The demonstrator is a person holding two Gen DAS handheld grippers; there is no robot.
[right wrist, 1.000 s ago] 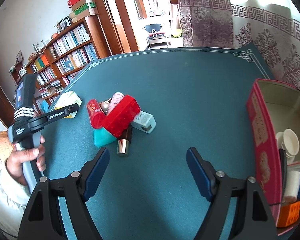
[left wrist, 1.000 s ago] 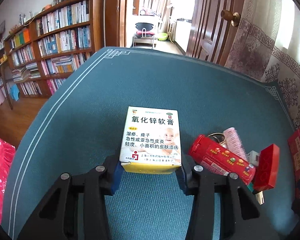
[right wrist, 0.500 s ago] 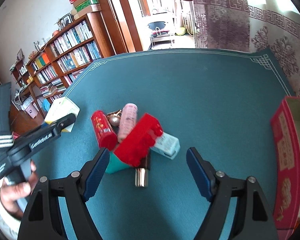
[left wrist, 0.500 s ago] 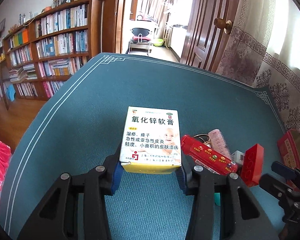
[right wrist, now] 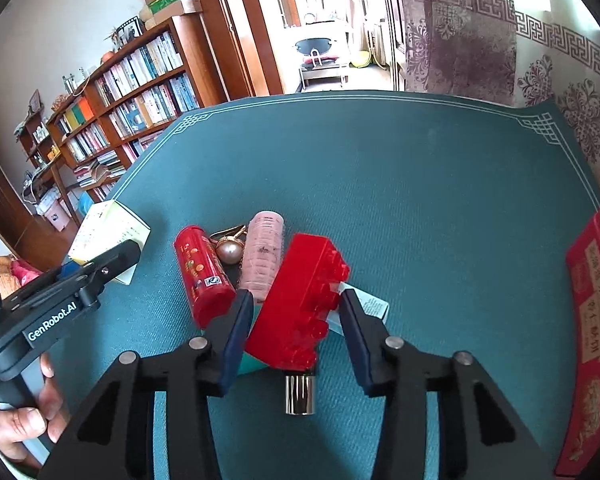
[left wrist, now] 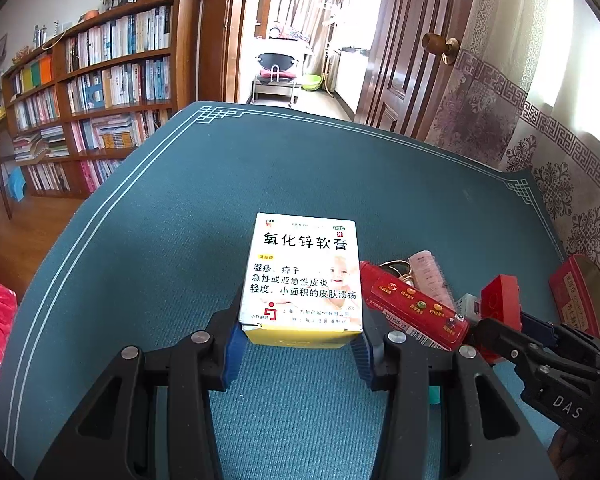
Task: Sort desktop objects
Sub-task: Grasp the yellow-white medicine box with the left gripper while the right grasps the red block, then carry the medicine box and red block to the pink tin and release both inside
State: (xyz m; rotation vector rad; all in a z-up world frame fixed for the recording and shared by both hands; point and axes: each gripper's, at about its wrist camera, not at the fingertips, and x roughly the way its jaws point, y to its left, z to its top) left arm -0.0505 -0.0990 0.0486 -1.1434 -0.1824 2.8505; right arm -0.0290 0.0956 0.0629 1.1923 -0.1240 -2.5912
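On the teal table, the right hand-held gripper is closing around the red brick, its long axis running along the fingers; left hand-held gripper pinches the box

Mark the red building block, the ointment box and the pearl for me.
red building block (right wrist: 300, 300), right wrist view, on its studded side between the jaws.
ointment box (left wrist: 304, 276), left wrist view, on its printed top face.
pearl (right wrist: 229, 250), right wrist view, on the round bead.
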